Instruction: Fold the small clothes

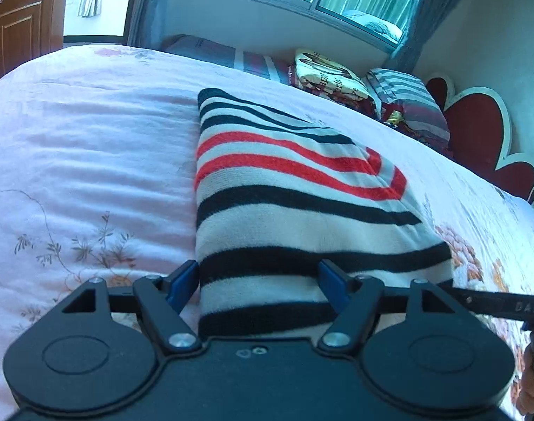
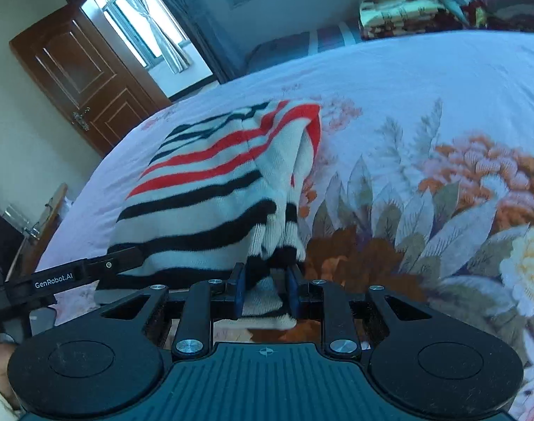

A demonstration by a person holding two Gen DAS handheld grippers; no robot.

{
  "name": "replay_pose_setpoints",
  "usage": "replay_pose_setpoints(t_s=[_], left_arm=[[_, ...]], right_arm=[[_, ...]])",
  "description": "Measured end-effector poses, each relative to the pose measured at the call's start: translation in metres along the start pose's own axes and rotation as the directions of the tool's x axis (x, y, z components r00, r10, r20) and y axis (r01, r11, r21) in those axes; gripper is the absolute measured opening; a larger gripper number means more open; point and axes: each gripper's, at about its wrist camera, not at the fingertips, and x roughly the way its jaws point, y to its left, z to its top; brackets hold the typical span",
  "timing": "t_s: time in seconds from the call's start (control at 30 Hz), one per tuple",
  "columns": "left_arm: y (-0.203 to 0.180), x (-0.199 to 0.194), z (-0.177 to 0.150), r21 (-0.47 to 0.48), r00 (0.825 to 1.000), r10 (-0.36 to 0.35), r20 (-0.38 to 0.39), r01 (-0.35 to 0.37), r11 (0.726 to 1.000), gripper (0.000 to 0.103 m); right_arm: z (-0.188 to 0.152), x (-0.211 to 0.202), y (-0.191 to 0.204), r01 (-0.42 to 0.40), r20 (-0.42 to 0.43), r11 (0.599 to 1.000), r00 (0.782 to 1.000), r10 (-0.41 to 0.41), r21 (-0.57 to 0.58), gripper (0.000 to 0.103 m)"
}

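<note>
The right gripper [image 2: 266,293] was clamped on the near corner of the sweater [image 2: 211,189], with bunched knit squeezed between its blue pads [image 2: 238,293]. The left gripper [image 1: 260,287] stood wide; its two fingers [image 1: 332,287] bracketed the sweater's near edge, one finger at the left side and the other set against the cloth, though I could not tell whether they pressed on it or merely straddled it.

The striped sweater lay on the bed [image 1: 74,133], already doubled into a long strip running away from both tools, its far end lying flat on the floral cover. Pillows [image 1: 407,105] sat well beyond it by the headboard [image 1: 477,129].

The step in hand looked like a lengthwise fold, with the near hem taken up at both corners. The next move would call for both hands to lift together and carry the hem evenly toward the far end, keeping the edge taut so the layers land square, then let go.
</note>
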Motion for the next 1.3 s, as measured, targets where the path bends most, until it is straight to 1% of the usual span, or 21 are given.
replay_pose_setpoints(t_s=[0.07, 0.1, 0.17, 0.23, 0.27, 0.33, 0.4, 0.43, 0.57, 0.7, 0.77, 0.87, 0.93, 0.97, 1.0, 1.1, 1.13, 1.17, 1.2, 1.23, 1.3], left_arm=[[0.001, -0.002, -0.004, 0.001, 1.0, -0.007, -0.006, 0.007, 1.0, 0.071], [-0.001, 0.0, -0.008, 0.014, 1.0, 0.002, -0.014, -0.002, 1.0, 0.067], [0.001, 0.004, -0.012, 0.023, 1.0, 0.012, -0.017, -0.011, 1.0, 0.063], [0.004, 0.006, -0.014, 0.013, 1.0, 0.004, -0.017, -0.004, 1.0, 0.061], [0.004, 0.006, -0.016, 0.017, 1.0, -0.001, -0.015, 0.001, 1.0, 0.061], [0.003, 0.005, -0.017, 0.033, 1.0, 0.001, -0.012, -0.001, 0.999, 0.06], [0.003, 0.003, -0.016, 0.025, 1.0, 0.001, -0.014, 0.0, 1.0, 0.06], [0.002, 0.001, -0.015, 0.02, 1.0, 0.002, -0.012, -0.002, 1.0, 0.06], [-0.005, -0.015, -0.013, 0.034, 1.0, 0.016, 0.026, -0.017, 0.999, 0.057], [-0.012, -0.034, -0.008, 0.034, 0.997, -0.012, 0.08, 0.009, 0.999, 0.057], [-0.019, -0.041, -0.004, 0.045, 0.994, -0.044, 0.105, 0.039, 0.998, 0.058], [-0.033, -0.036, -0.002, 0.082, 0.992, -0.079, 0.094, 0.072, 0.994, 0.061], [-0.038, -0.023, -0.006, 0.094, 0.995, -0.084, 0.051, 0.078, 0.992, 0.061], [-0.038, -0.015, -0.009, 0.097, 0.996, -0.079, 0.03, 0.076, 0.992, 0.061], [-0.037, -0.01, -0.013, 0.109, 0.998, -0.064, 0.027, 0.061, 0.992, 0.061], [-0.037, -0.006, -0.02, 0.147, 0.998, -0.059, 0.027, 0.054, 0.988, 0.061], [-0.036, -0.006, -0.021, 0.153, 0.998, -0.063, 0.025, 0.059, 0.987, 0.061], [-0.034, -0.006, -0.021, 0.157, 0.998, -0.066, 0.022, 0.061, 0.986, 0.061], [-0.033, -0.007, -0.021, 0.162, 0.998, -0.065, 0.02, 0.061, 0.985, 0.061], [-0.034, -0.009, -0.021, 0.165, 0.998, -0.064, 0.018, 0.06, 0.985, 0.061], [-0.035, -0.015, -0.019, 0.158, 0.998, -0.064, 0.02, 0.06, 0.986, 0.062]], right_arm=[[-0.002, -0.002, 0.0, -0.018, 0.026, 0.999, 1.0, 0.017, 0.049, 0.021], [-0.002, -0.002, 0.0, -0.034, 0.032, 0.997, 0.999, 0.031, 0.074, 0.018], [-0.003, 0.0, 0.002, -0.066, 0.026, 0.992, 0.998, 0.064, 0.104, 0.016], [-0.006, 0.004, 0.004, -0.035, 0.016, 0.997, 0.999, 0.034, 0.066, 0.016], [-0.008, 0.006, 0.001, -0.03, 0.01, 0.997, 1.0, 0.029, 0.069, 0.016], [-0.009, 0.003, -0.003, -0.037, 0.028, 0.995, 0.999, 0.035, 0.091, 0.016], [-0.007, -0.005, 0.004, -0.002, 0.053, 0.999, 0.999, -0.001, 0.045, 0.018], [-0.006, -0.01, 0.007, 0.017, 0.072, 1.0, 0.997, -0.018, 0.023, 0.021], [-0.003, -0.03, 0.027, 0.089, 0.175, 0.993, 0.982, -0.073, -0.083, 0.021], [0.001, -0.038, 0.045, 0.106, 0.245, 0.986, 0.967, -0.071, -0.131, 0.021], [0.002, -0.034, 0.054, 0.088, 0.233, 0.983, 0.971, -0.049, -0.161, 0.021], [0.0, -0.017, 0.065, 0.098, 0.196, 0.974, 0.979, -0.057, -0.206, 0.021], [-0.007, -0.004, 0.066, 0.124, 0.172, 0.964, 0.981, -0.084, -0.234, 0.021], [-0.012, 0.003, 0.065, 0.153, 0.156, 0.954, 0.981, -0.115, -0.257, 0.021], [-0.018, 0.008, 0.061, 0.168, 0.14, 0.95, 0.981, -0.134, -0.264, 0.021], [-0.033, 0.014, 0.043, 0.211, 0.139, 0.942, 0.974, -0.18, -0.259, 0.021], [-0.035, 0.015, 0.038, 0.21, 0.14, 0.944, 0.974, -0.178, -0.256, 0.021], [-0.035, 0.015, 0.033, 0.228, 0.138, 0.945, 0.97, -0.199, -0.236, 0.022], [-0.034, 0.015, 0.029, 0.232, 0.115, 0.951, 0.971, -0.212, -0.204, 0.027], [-0.032, 0.011, 0.027, 0.224, 0.112, 0.959, 0.972, -0.207, -0.173, 0.031], [-0.033, -0.005, 0.031, 0.215, 0.145, 0.967, 0.97, -0.195, -0.138, 0.031]])
